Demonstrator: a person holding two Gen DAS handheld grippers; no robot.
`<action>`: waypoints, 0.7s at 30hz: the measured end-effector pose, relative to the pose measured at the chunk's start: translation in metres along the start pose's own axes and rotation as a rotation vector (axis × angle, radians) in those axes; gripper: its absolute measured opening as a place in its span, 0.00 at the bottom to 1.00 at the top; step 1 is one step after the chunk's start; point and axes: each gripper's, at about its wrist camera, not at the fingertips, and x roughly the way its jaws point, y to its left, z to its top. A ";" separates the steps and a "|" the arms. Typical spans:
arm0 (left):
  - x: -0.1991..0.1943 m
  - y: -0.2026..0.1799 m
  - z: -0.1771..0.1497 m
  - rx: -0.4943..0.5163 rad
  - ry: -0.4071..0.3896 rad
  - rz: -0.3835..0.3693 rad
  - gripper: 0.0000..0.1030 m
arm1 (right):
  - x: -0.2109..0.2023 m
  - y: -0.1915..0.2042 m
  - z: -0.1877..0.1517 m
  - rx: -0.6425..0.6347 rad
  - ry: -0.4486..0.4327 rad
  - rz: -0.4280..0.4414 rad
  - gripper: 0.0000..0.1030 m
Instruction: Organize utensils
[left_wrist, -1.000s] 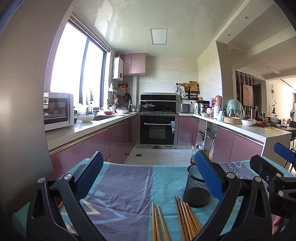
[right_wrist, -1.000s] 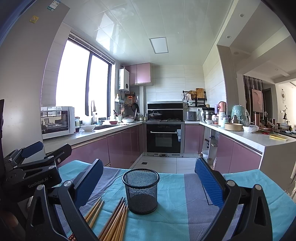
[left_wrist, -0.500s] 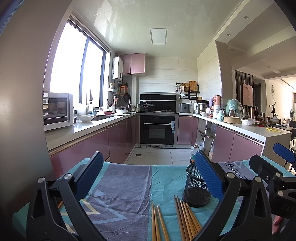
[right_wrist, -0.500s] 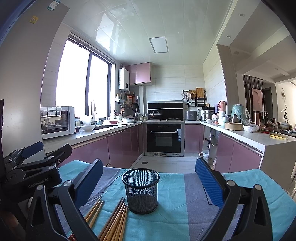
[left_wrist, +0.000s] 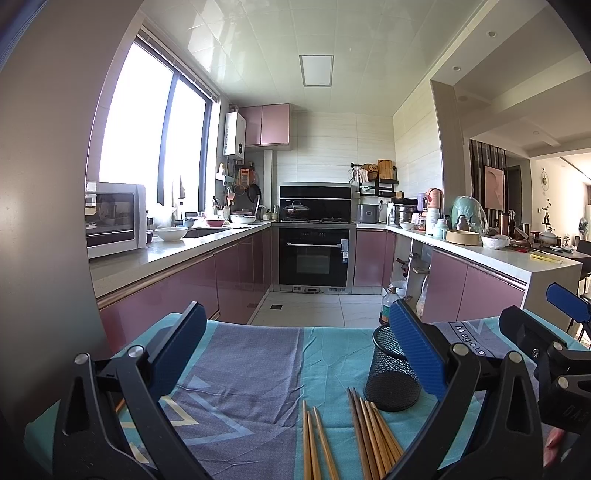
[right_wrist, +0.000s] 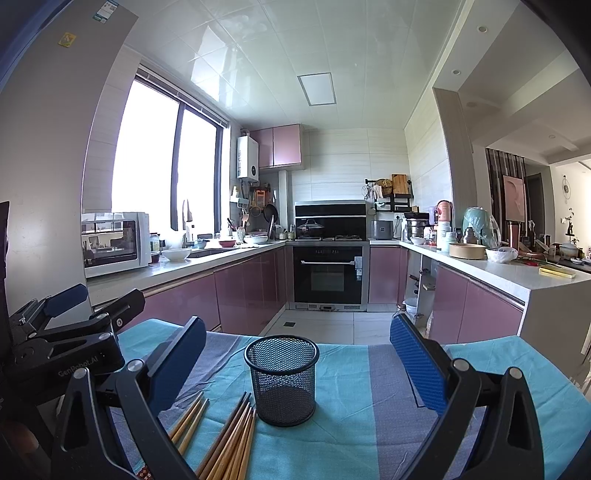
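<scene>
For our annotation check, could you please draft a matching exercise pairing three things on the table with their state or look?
Things:
1. mesh cup
2. chopsticks
3. tablecloth

States:
A. lying flat in loose bundles
B. teal and purple, spread out
C. black, standing upright, empty

Pairs: 1-C, 2-A, 3-B

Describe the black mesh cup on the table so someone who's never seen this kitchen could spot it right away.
Start at the table covered by the teal and grey striped cloth in the foreground. Near its middle stands the black mesh cup, upright and empty, just beyond the tips of the wooden chopsticks lying flat on the cloth. It is the only upright, see-through black container there.
</scene>
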 end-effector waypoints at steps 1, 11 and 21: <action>0.000 -0.001 0.000 0.001 -0.001 0.001 0.95 | 0.000 0.000 0.000 0.001 0.000 0.000 0.94; 0.002 -0.001 -0.002 0.000 0.008 -0.002 0.95 | 0.002 -0.002 -0.001 0.002 0.002 -0.001 0.94; 0.005 0.003 -0.006 -0.003 0.017 -0.010 0.95 | 0.004 -0.004 -0.003 0.004 0.016 0.006 0.94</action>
